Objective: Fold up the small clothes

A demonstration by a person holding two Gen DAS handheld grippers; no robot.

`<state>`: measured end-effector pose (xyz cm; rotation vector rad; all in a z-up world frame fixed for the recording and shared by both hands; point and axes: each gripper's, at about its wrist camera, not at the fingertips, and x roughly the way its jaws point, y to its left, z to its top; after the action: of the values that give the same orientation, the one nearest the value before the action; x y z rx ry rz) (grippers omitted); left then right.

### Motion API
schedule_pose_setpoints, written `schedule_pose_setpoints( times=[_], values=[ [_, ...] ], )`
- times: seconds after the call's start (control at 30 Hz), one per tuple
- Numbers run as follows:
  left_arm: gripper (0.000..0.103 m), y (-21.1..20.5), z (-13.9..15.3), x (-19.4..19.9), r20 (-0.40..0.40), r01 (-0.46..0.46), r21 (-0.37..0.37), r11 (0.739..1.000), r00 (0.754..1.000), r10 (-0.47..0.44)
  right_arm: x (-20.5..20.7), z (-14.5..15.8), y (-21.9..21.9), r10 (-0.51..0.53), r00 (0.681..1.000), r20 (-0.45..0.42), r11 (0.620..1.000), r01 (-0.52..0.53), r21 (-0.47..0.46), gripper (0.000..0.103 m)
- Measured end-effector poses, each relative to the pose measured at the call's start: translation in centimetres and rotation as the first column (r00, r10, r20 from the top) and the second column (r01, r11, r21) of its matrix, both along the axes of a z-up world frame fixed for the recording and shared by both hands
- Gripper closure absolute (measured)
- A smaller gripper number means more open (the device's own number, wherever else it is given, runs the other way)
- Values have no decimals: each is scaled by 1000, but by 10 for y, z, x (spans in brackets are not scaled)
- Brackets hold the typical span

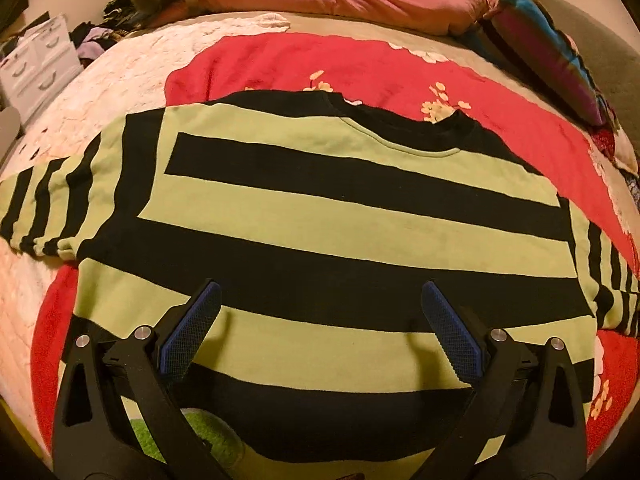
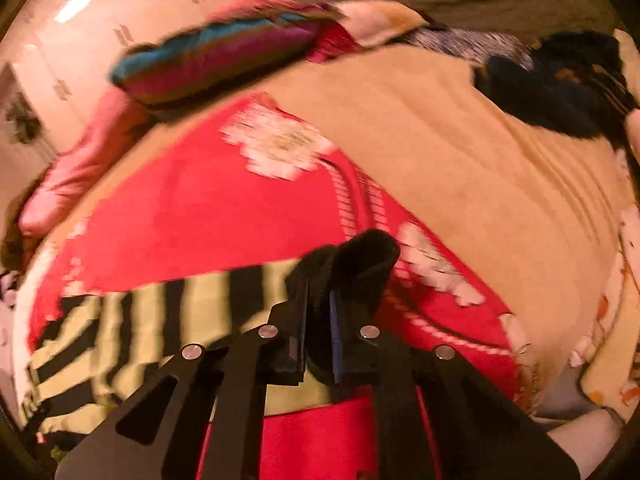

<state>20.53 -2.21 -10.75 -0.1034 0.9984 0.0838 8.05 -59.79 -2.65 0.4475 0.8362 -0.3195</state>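
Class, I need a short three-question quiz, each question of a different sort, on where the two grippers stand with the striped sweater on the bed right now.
1. True or false: the left gripper is shut on the striped sweater.
2. Multiple choice: the right gripper pinches which part of the sweater? A) the neckline B) the black sleeve cuff C) the bottom hem
3. Fill in: the sweater lies spread on a ____ blanket with flower patterns.

Key: 1. False; it hangs open above the sweater's lower body. 2. B. 3. red.
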Motion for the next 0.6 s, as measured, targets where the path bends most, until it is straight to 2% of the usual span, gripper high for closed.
schedule_pose_setpoints(
  times=[0.17, 0.23, 0.33, 0.47, 0.6],
  values=[
    [9, 1, 5, -5, 19, 5, -14, 1000, 1000, -4, 9, 37, 54, 141, 984, 109, 989, -145, 34, 98],
    [9, 2, 7, -7, 30, 6, -17, 1000, 1000, -6, 16, 51, 82, 205, 968, 143, 977, -211, 32, 98],
    [9, 5, 12, -10, 48, -2, -28, 1000, 999, 3, 29, 66, 139, 327, 927, 185, 938, -341, 52, 98],
    [9, 11, 16, -13, 70, -13, -36, 999, 997, 16, 52, 74, 233, 504, 838, 209, 842, -531, 97, 98],
    [9, 20, 16, -15, 75, -30, -55, 998, 997, 35, 75, 68, 309, 602, 770, 213, 762, -633, 137, 98]
  ],
)
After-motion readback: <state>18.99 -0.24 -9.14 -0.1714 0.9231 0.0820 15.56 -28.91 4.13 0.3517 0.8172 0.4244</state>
